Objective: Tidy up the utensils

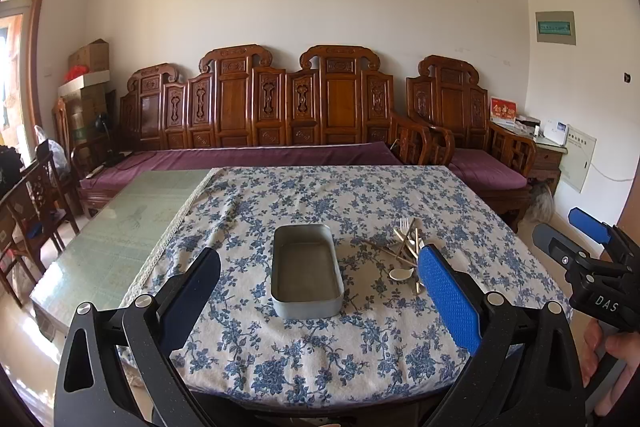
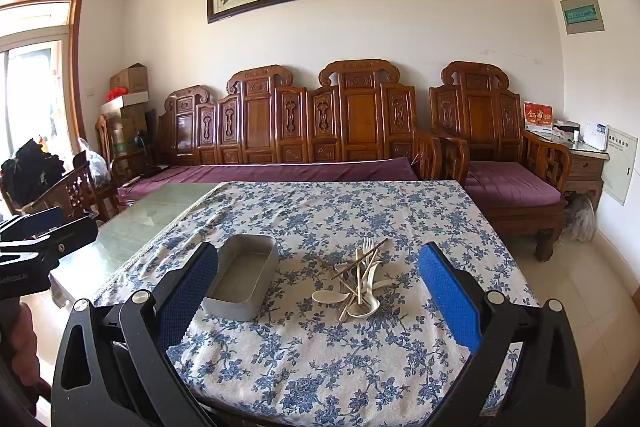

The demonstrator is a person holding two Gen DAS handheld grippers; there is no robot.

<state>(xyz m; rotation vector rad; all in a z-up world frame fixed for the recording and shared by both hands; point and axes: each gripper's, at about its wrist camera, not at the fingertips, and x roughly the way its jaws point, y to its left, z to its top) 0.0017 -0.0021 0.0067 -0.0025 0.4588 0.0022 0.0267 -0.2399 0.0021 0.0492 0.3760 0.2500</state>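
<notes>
A grey metal tin [image 1: 306,269] stands empty on the blue-flowered tablecloth [image 1: 360,195]; it also shows in the right wrist view [image 2: 244,277]. A pile of utensils [image 2: 356,279], with white spoons, a fork and chopsticks, lies to the tin's right; it also shows in the left wrist view [image 1: 406,251]. My left gripper [image 1: 320,279] is open and empty, held above the table's near edge with the tin between its fingers in view. My right gripper [image 2: 320,279] is open and empty, facing the pile. The right gripper also shows at the right edge of the left wrist view [image 1: 580,239].
The cloth covers the right part of a glass-topped table [image 1: 132,223]. A carved wooden sofa [image 1: 260,115] with purple cushions stands behind it, an armchair [image 1: 472,131] to its right. Wooden chairs [image 1: 36,195] stand at the left. The left gripper's body [image 2: 36,243] shows at the right view's left edge.
</notes>
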